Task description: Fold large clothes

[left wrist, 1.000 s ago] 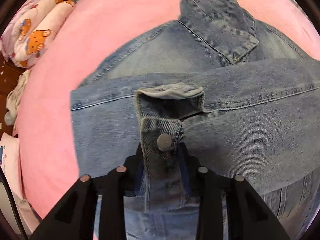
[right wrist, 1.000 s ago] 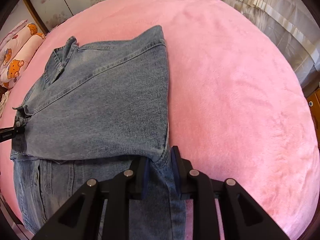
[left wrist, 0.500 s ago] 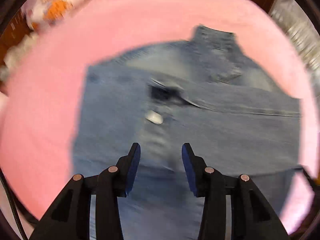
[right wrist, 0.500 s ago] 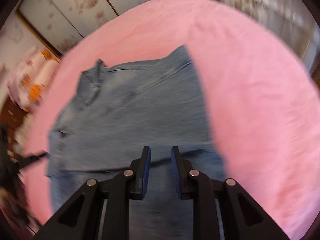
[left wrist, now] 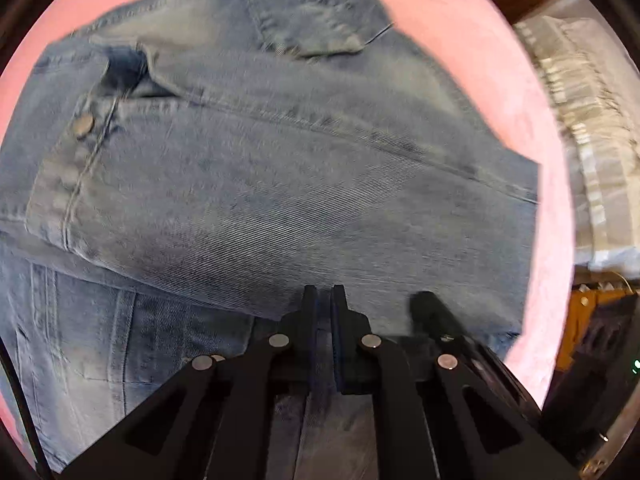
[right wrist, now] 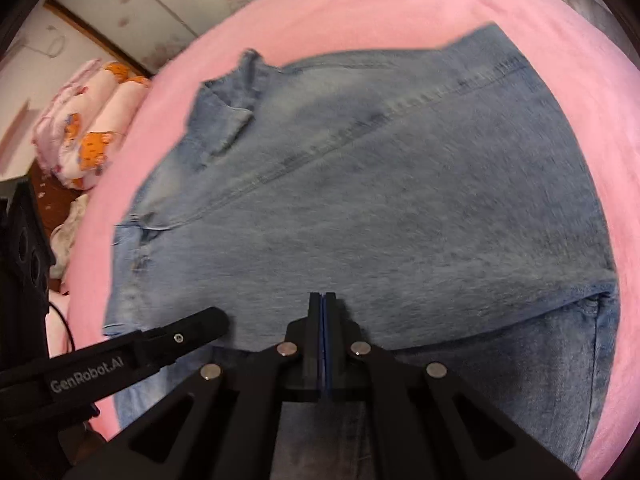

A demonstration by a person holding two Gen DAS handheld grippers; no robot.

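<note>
We have the denim jacket (left wrist: 280,184) lying flat on the pink bed (right wrist: 400,4), its sleeve folded across the body so the cuff with its metal button (left wrist: 83,123) ends up on the side of the jacket away from the curtain (left wrist: 580,120). The collar (left wrist: 316,16) sits at the far edge of the jacket from us.

Our left gripper (left wrist: 324,300) is clenched with its jaws nearly together; whether any cloth is caught between them, we cannot tell. Our right gripper (right wrist: 323,304) is pressed fully closed with nothing visibly held, just above the near edge of the folded sleeve. The two grippers sit close beside each other over the middle of the jacket.

We judge the risks as these. With both grippers crowded at one spot, they could knock into each other when we reach for the hem. Denim is stiff and heavy, so a pinch that takes only the top layer could drag the folded sleeve off the jacket and undo the fold. The soft bedcover beneath the jacket may also bunch up and get grabbed along with the cloth.
</note>
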